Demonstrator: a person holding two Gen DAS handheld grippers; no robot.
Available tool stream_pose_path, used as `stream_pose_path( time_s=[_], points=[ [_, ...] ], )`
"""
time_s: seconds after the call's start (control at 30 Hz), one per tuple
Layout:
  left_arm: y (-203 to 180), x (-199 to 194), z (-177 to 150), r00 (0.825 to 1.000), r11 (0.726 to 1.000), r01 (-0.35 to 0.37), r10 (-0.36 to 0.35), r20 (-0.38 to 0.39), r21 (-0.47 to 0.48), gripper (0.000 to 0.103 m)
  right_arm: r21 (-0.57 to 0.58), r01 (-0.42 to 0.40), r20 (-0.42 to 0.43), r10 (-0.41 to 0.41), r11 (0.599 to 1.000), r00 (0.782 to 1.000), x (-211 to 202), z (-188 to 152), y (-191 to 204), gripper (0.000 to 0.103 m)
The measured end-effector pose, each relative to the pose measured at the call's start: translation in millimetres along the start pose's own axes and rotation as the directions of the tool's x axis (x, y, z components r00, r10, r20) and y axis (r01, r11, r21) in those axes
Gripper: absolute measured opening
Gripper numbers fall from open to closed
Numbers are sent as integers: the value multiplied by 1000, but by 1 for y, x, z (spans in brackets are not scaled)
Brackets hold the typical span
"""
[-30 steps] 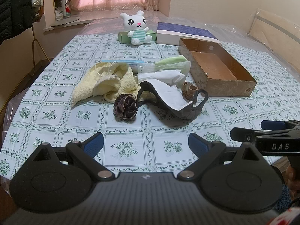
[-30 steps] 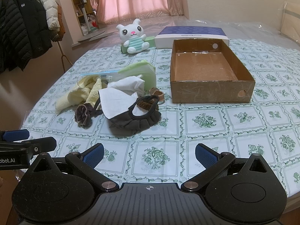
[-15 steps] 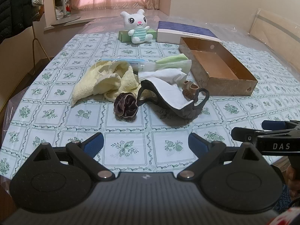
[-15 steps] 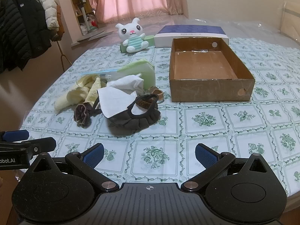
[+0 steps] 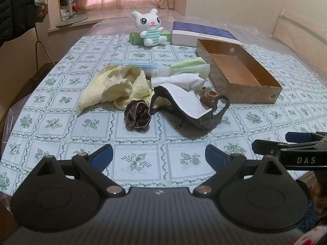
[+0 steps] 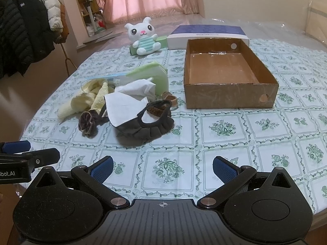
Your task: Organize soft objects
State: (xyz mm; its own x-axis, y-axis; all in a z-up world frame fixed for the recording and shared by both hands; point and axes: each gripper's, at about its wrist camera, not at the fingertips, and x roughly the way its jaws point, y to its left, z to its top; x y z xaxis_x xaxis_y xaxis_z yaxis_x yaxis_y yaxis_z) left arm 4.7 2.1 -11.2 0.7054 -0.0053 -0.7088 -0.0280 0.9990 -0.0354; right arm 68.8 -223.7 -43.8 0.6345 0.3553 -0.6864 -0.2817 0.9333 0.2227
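Note:
A pile of soft things lies mid-table: a yellow towel, a brown scrunchie, a dark cloth mask with white lining, white tissue and a green cloth. An open cardboard box stands to their right, empty inside. The same pile shows in the right wrist view: mask, scrunchie, box. My left gripper is open and empty, near the table's front edge. My right gripper is open and empty, also short of the pile.
A white plush bunny sits at the far end on a green box, beside a purple-lidded box. A small brown ring-shaped item lies by the mask. Coats hang on a rack to the left.
Both grippers have edged slightly forward and tilted; the pile appears a little closer. Nothing on the table has moved, and both grippers stay open.

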Motion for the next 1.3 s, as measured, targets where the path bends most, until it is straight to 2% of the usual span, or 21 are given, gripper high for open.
stream_pose_path(
  time_s=[0.53, 0.7, 0.9, 0.93, 1.0, 1.13, 1.2, 1.3],
  points=[
    [3, 14, 7, 1000, 999, -26, 26, -2, 27, 96, -4, -4, 6, 4, 1000, 1000, 9, 6, -3, 103],
    [9, 26, 11, 999, 998, -41, 42, -11, 49, 96, 23, -41, 12, 41, 999, 999, 16, 10, -10, 103],
    [17, 46, 17, 998, 996, -60, 60, -12, 61, 91, 46, -49, 53, 47, 998, 997, 27, 22, -23, 102],
    [17, 48, 17, 998, 996, -59, 60, -12, 65, 90, 49, -52, 60, 49, 997, 997, 29, 24, -26, 101],
    [18, 55, 19, 998, 995, -57, 57, -5, 79, 88, 46, -53, 78, 50, 997, 996, 33, 29, -29, 91],
    [20, 70, 26, 999, 995, -47, 47, 1, 85, 81, 38, -67, 88, 64, 997, 994, 46, 39, -35, 78],
    [21, 78, 29, 999, 995, -46, 46, 2, 88, 78, 44, -58, 93, 54, 997, 994, 55, 42, -39, 64],
    [22, 90, 31, 999, 994, -47, 48, -3, 97, 72, 55, -39, 80, 35, 998, 996, 71, 47, -49, 49]
  ],
)
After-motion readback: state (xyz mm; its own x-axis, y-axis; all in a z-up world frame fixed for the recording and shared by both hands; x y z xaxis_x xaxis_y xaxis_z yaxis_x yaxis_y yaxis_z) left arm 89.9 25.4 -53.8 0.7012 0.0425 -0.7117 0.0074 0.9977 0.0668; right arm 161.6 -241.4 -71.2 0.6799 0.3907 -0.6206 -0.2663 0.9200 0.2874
